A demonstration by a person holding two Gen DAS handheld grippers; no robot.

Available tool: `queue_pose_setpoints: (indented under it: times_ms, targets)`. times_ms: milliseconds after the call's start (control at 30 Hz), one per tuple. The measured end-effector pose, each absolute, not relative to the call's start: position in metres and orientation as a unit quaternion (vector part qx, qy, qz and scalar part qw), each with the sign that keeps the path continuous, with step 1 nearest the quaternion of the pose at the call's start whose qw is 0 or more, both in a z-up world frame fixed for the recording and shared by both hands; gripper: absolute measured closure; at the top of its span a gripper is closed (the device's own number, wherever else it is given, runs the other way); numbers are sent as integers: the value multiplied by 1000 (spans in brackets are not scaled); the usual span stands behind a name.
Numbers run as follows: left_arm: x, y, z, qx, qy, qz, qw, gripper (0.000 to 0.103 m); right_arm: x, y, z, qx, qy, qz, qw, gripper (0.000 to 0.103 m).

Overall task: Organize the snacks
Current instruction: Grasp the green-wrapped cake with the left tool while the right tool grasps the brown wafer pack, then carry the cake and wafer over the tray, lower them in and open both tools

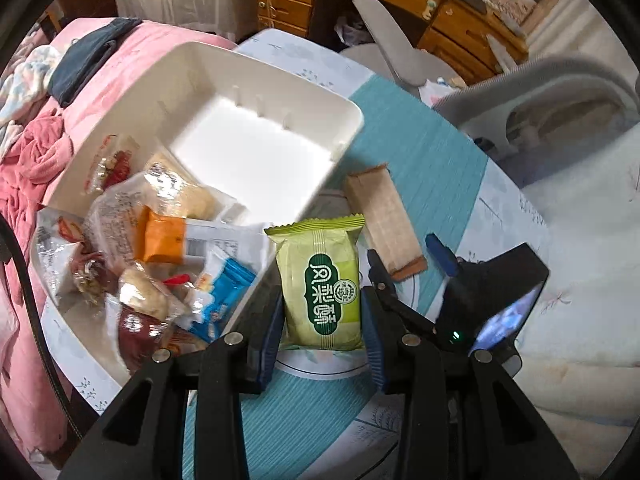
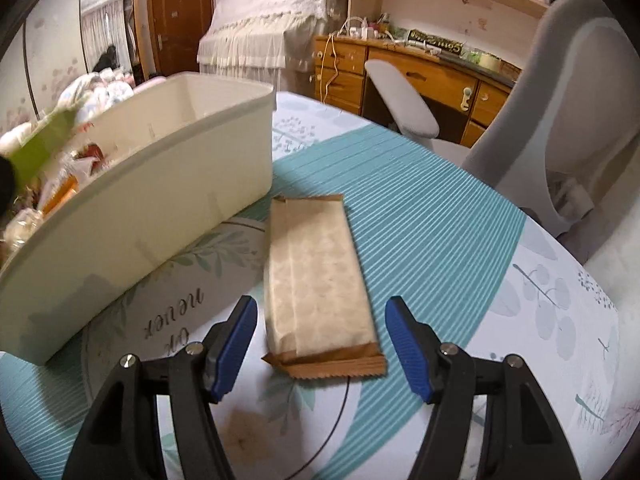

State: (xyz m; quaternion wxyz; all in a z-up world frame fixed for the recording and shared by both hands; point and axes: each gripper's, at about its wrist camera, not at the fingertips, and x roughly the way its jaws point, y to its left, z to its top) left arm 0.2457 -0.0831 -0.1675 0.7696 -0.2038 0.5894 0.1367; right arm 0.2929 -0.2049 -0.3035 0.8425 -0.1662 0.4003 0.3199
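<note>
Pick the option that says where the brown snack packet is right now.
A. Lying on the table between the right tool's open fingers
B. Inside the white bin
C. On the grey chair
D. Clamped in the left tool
A: the brown snack packet lies flat on the table beside the white bin, with the right tool straddling its near end, pads clear of it.

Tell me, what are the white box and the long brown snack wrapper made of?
White box: probably plastic; smooth, matte, one-piece walls with rounded corners. Brown snack wrapper: looks like paper, maybe paper-look film; dull, faintly mottled, with a back seam and zigzag-crimped ends.
</note>
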Motion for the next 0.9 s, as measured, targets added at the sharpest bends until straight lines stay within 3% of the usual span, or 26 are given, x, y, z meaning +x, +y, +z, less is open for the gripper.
queue_pose_setpoints:
  times_ms: [200, 400, 633, 900]
  targets:
    - [234, -62, -158, -228, 573, 141, 775, 67, 292, -194, -309, -188, 412, 302, 839, 38]
    - [220, -46, -149, -242, 570, 144, 772, 67, 292, -190, -308, -183, 440, 284, 832, 47]
    - [203, -33, -137, -247, 570, 135, 772, 67, 285, -189, -305, -178, 489, 252, 816, 47]
    - [184, -18, -123, -214, 579, 86, 782, 67, 265, -210, -297, -83, 573, 206, 789, 47]
